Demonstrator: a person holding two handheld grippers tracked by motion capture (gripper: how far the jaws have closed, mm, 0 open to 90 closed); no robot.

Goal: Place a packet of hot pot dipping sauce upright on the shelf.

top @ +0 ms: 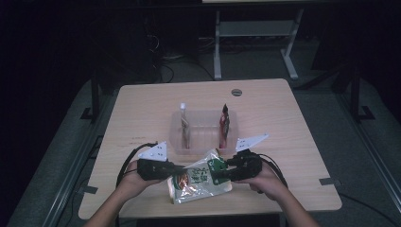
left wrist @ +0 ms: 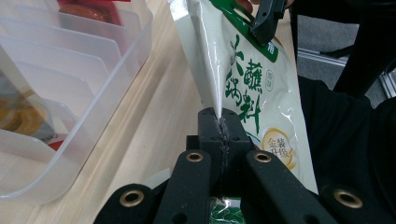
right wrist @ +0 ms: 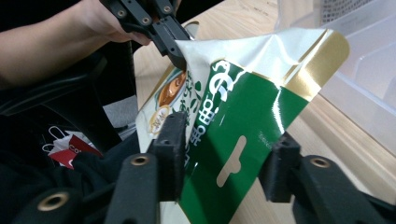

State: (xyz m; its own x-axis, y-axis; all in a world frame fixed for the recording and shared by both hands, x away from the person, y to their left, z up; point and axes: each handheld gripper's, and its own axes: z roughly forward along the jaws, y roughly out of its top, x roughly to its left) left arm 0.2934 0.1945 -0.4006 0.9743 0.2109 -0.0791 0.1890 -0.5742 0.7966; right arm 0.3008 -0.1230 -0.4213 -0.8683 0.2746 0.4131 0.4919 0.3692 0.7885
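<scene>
A white and green sauce pouch (top: 198,182) (left wrist: 252,88) (right wrist: 233,107) is held up over the table's near edge between my two grippers. My left gripper (top: 182,168) (left wrist: 220,123) is shut on the pouch's thin side edge. My right gripper (top: 218,168) (right wrist: 226,144) stands with one jaw on either side of the pouch's green header, which has a hang hole. The pads show a gap to the film. In the left gripper view, the right gripper's fingertip (left wrist: 266,18) sits at the pouch's top. In the right gripper view, the left gripper (right wrist: 173,44) pinches the far end.
A clear plastic bin (top: 203,142) (left wrist: 93,60) (right wrist: 364,93) with dividers stands just beyond the pouch. A pale packet (top: 184,125) and a red packet (top: 224,123) stand upright in it. The wooden table (top: 142,109) has a round grommet (top: 236,91) near its far edge.
</scene>
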